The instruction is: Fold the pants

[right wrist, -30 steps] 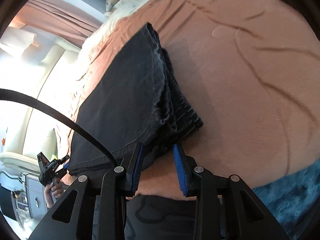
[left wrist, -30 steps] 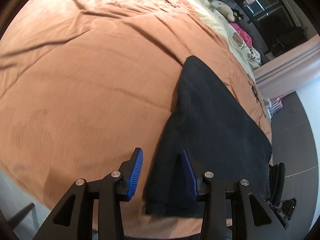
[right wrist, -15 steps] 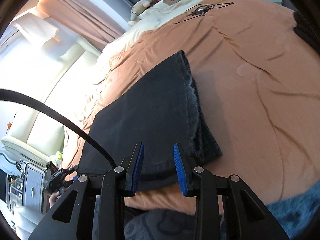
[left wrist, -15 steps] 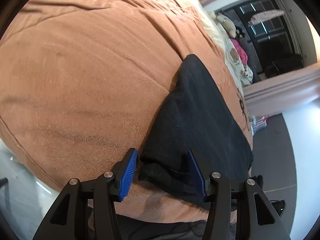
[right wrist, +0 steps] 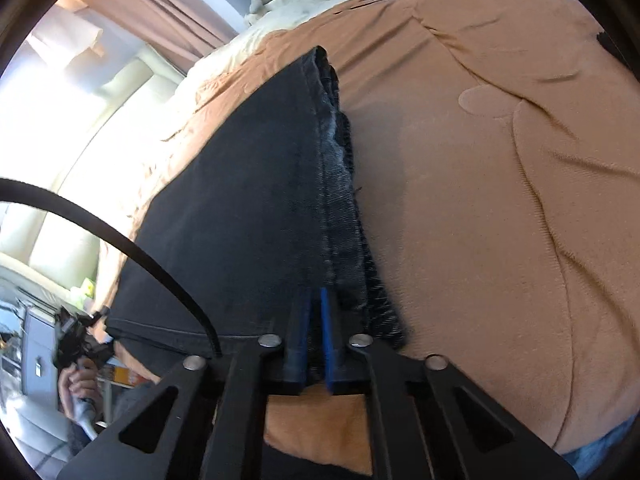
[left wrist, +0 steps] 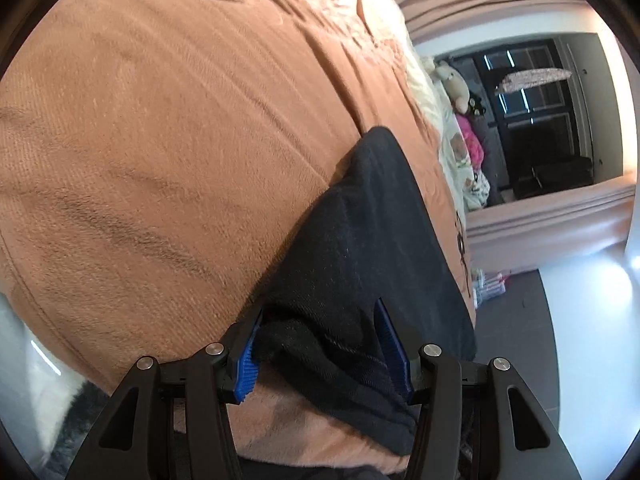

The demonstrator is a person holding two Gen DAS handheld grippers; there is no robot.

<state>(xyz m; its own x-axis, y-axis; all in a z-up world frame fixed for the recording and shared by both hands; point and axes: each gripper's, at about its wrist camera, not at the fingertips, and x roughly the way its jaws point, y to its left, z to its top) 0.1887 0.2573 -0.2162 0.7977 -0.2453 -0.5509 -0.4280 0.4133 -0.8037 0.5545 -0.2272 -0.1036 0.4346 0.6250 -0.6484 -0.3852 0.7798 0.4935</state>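
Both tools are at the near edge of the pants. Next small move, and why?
Probably close the left tool. Its pads stand apart around the bunched near corner of the dark pants, apparently not yet pinching it. The right tool already looks pinched shut on the near hem. With both corners held, the near edge can be lifted off the orange bedspread for the fold.

I can read no text, label, brand or number anywhere around the pants (left wrist: 372,240) on the bed (left wrist: 160,120) before me.
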